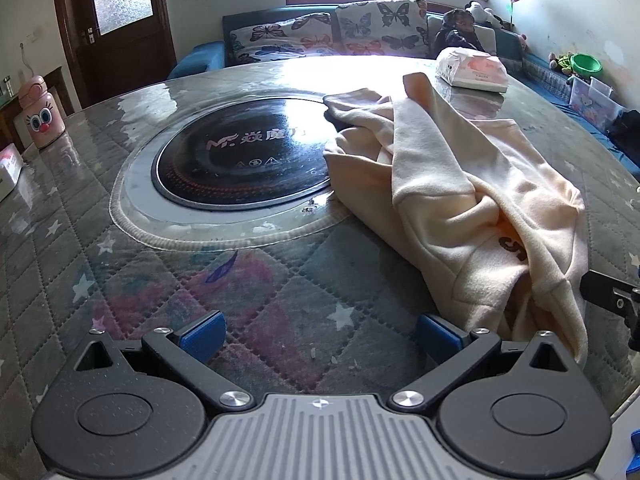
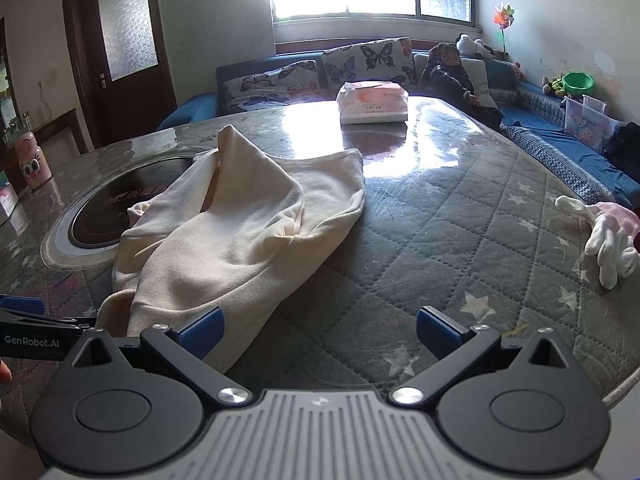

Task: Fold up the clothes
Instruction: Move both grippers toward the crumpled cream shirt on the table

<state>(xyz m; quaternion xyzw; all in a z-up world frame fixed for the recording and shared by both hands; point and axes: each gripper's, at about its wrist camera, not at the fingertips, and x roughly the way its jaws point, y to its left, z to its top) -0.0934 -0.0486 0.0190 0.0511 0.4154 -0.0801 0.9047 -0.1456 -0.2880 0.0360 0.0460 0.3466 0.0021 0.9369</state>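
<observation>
One garment (image 1: 460, 184), one tissue pack (image 1: 472, 70)

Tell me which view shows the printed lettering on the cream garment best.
The left wrist view. The dark lettering peeks from a fold of the cream garment there, partly hidden. In the right wrist view the garment shows only plain cloth, no print.

The quilted table (image 2: 460, 240) bears a cream garment (image 2: 224, 232), tissue pack (image 2: 372, 104), and white glove (image 2: 608, 240).

Garment (image 2: 236, 232) on table (image 2: 460, 216), tissue pack (image 2: 372, 103) behind it.
</observation>
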